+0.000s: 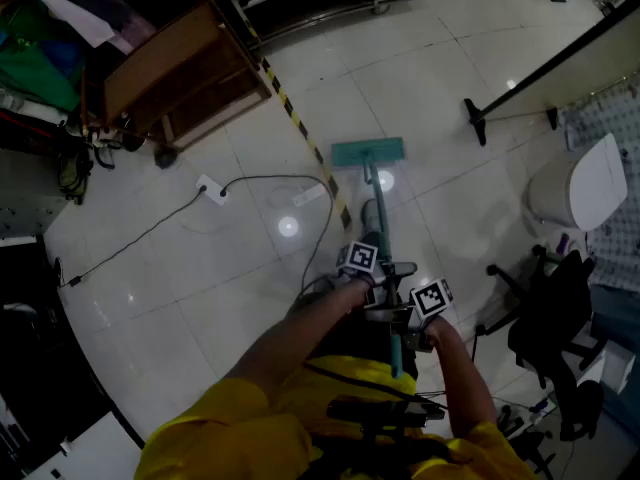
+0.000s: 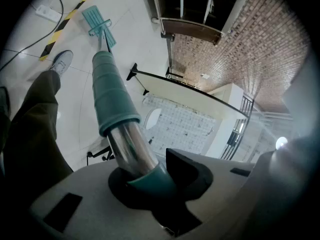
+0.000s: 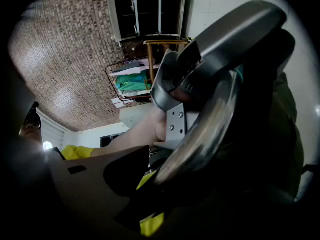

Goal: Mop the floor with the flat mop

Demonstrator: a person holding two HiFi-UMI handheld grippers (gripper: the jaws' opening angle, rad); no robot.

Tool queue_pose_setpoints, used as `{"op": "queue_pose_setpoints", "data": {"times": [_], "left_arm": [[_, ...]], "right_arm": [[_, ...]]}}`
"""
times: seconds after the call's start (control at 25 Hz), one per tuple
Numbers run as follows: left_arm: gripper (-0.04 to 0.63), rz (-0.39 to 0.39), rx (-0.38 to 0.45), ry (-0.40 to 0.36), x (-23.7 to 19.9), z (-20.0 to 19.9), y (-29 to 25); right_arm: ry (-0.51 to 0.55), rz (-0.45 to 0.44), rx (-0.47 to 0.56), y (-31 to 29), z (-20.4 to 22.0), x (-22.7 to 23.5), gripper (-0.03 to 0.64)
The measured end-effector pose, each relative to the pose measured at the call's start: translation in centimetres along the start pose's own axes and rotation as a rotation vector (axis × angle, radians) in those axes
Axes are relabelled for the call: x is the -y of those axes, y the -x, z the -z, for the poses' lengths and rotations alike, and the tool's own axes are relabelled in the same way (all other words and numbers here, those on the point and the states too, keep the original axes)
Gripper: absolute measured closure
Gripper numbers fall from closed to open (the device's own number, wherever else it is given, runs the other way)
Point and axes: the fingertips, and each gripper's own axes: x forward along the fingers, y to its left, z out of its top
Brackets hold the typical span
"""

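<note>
Workshop-like room: hazard tape [image 1: 300,128], tiled floor [image 1: 420,88], brick wall [image 2: 240,44], shelving [image 3: 147,9].

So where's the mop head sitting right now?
In the head view the teal mop head lies flat on the white tile floor at centre, just right of the yellow-black hazard tape.

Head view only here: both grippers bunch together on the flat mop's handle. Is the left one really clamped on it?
Observer: Yes. The left gripper view shows the left gripper shut around the silver metal mop pole, with the ribbed teal sleeve just beyond the jaws.
Operator: And the right?
Observer: In the right gripper view the pole runs between the jaws of the right gripper. It looks clamped, though the far jaw is in shadow.
Operator: What's past the black bar stand?
Observer: The left gripper view shows a brick wall behind it.
</note>
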Motion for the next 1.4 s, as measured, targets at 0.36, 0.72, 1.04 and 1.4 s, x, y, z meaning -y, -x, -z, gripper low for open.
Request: {"op": "queue_pose_setpoints", "data": {"times": [0.36,0.72,1.04,1.4], "left_arm": [[0.517,0.040,0.027,0.054,-4.6,-15.0,-1.2],[0.511,0.070,0.048,-0.035,-2.5,-29.4,-0.2],[0.506,0.007,0.050,-0.192,0.4,-49.8,0.1],[0.508,-0.099,0.062,-0.167,-3.3,-35.3,-1.2]], "right_arm": [[-0.077,-0.019,-0.052,1.3,-13.2,8.0,0.472],[0.065,0.010,-0.063,0.9,-27.4,10.8,0.491],[0.023,-0.006,0.035,1.3,-47.1,12.4,0.516],[-0.031,-0.102,0.046,2.5,-32.0,9.8,0.518]]}}
